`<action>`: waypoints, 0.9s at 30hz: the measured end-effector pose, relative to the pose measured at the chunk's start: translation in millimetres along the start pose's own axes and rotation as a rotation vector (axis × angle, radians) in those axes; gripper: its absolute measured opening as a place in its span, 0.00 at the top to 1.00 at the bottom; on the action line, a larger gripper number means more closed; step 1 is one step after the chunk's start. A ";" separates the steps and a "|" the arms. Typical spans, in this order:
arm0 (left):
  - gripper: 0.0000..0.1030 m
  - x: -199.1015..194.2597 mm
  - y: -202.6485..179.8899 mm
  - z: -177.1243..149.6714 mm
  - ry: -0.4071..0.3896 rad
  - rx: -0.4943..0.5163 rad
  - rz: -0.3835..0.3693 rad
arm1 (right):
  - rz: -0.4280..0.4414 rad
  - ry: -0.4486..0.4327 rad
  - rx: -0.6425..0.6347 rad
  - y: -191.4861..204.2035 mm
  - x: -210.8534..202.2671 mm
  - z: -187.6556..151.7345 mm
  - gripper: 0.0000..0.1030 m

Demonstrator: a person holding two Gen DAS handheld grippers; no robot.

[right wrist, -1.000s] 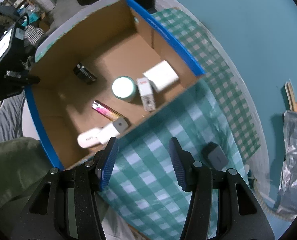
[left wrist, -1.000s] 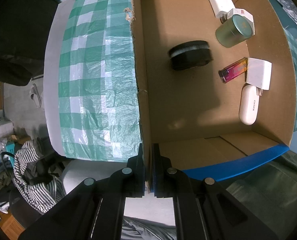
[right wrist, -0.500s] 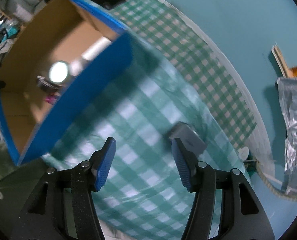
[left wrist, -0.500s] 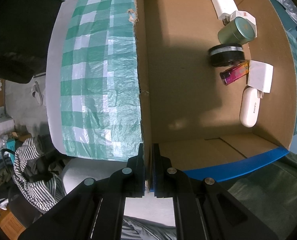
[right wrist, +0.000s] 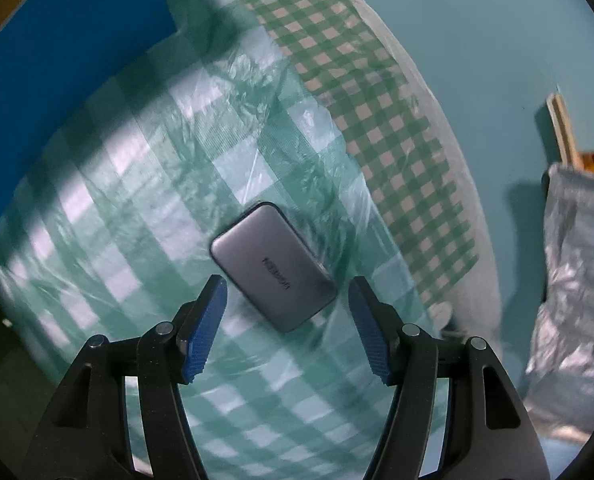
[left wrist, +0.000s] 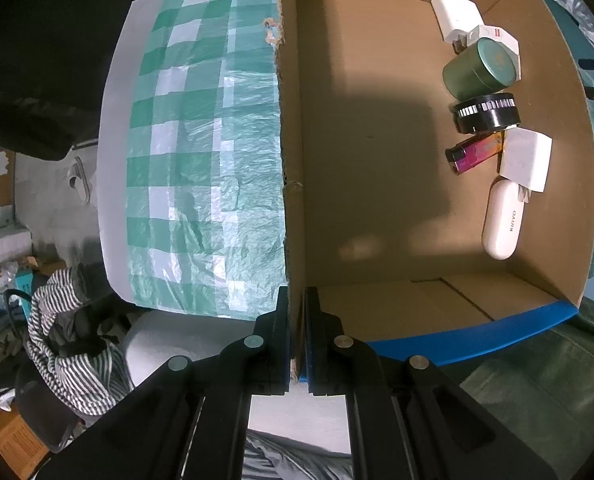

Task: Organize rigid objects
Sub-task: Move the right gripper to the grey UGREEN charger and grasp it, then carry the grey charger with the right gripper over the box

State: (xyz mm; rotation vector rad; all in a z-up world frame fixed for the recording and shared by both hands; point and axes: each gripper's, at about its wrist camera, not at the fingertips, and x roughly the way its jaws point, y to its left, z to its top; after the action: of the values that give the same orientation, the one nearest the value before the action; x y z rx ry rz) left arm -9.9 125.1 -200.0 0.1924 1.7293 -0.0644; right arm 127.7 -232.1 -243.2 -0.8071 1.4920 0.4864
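- Since the grey charger block [right wrist: 273,266] lies flat on the checked cloth [right wrist: 137,208] just ahead of the right tongs [right wrist: 287,300], skewed across the gap, their spreading tips could, I reckon, catch two corners and spin it away instead of seating on flat sides.
- Thin plastic cloth under it looks slippery and wrinkled; a low tip might snag a fold and drag the block along.
- Pressed tight on the torn wall of the cardboard box [left wrist: 293,184], the left tongs [left wrist: 297,344] steady it; a tug there could tear that edge further.
- Only the left view shows the box's contents, well ahead and to the right of those tongs: green tin [left wrist: 479,66], black ring [left wrist: 487,114], lighter [left wrist: 473,152], white case [left wrist: 503,220].
- Only the right view shows the block, with nothing between the tips yet.
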 end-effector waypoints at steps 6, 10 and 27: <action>0.95 -0.1 -0.5 0.9 0.003 -0.013 0.010 | -0.030 0.010 -0.126 11.7 12.3 1.6 0.38; 0.95 0.2 -0.7 1.1 0.005 -0.016 0.014 | -0.013 0.025 -0.126 11.2 21.6 5.9 0.41; 0.95 0.7 -0.7 0.3 0.004 -0.020 0.013 | 0.280 0.081 0.428 -34.7 32.3 11.2 0.59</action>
State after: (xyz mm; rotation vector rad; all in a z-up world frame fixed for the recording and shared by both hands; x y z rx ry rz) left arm -9.8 124.4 -200.9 0.1887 1.7320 -0.0376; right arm 162.6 -253.0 -270.1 -0.2855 1.7169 0.3233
